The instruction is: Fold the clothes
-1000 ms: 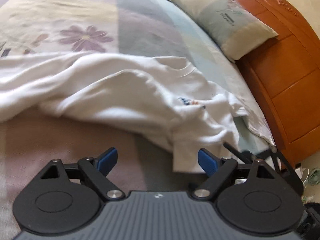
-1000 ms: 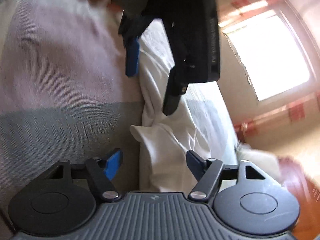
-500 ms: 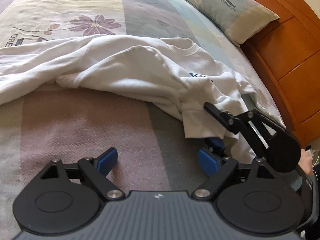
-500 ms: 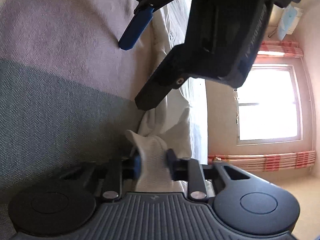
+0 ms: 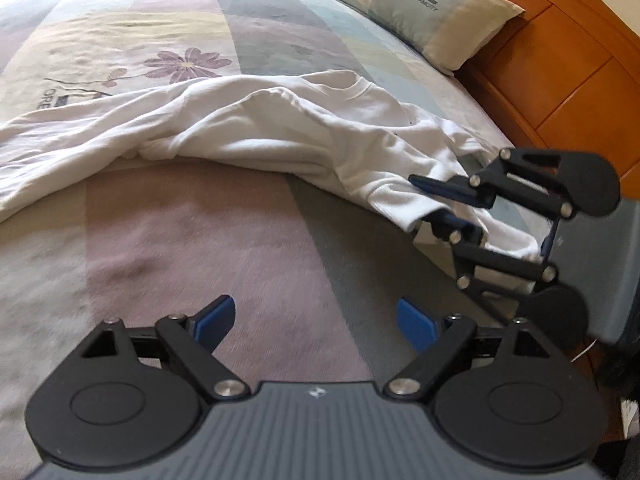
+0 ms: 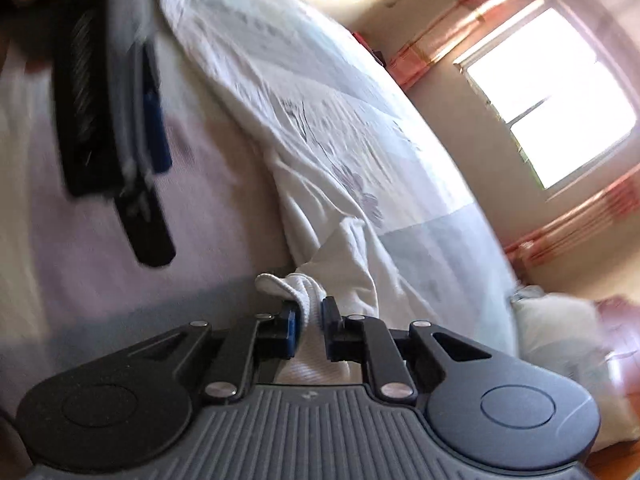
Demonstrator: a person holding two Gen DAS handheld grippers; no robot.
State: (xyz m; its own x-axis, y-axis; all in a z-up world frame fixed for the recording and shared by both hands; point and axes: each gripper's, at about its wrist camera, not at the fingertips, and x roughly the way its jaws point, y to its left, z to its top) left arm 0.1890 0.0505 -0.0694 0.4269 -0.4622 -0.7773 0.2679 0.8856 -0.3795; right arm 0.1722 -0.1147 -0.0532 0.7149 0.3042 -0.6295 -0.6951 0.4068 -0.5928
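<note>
Right gripper (image 6: 310, 328) is seen clamped on a cuff (image 6: 298, 286) of the white shirt (image 5: 248, 128), the ribbed fabric bunched between its blue pads (image 6: 289, 330) and only a narrow gap left. From the left wrist view the same gripper (image 5: 438, 202) is shown at the bed's right side, with the cuff (image 5: 400, 204) pinched and lifted slightly off the bedspread (image 5: 180, 248). The sleeve end is judged to be held so that it can be drawn out or laid over the body of the shirt; which of the two is meant cannot be settled from this moment.

Left gripper (image 5: 316, 322) is held wide open above bare bedspread, nothing between its fingers (image 5: 214, 316), a little short of the shirt's near edge. It is probably kept free for a second hold, though that is only a judgement.

The shirt is found spread crosswise on the bed, rumpled and unfolded, with a ridge of slack through the middle and its far end trailing off to the left. No neat fold is visible in it.

By count: one shirt, one cuff in a grip, two grippers, one pillow (image 5: 416, 16) against the wooden headboard (image 5: 560, 80), and one window (image 6: 560, 96) in the right wrist view. No other garment can be made out on the bed.
</note>
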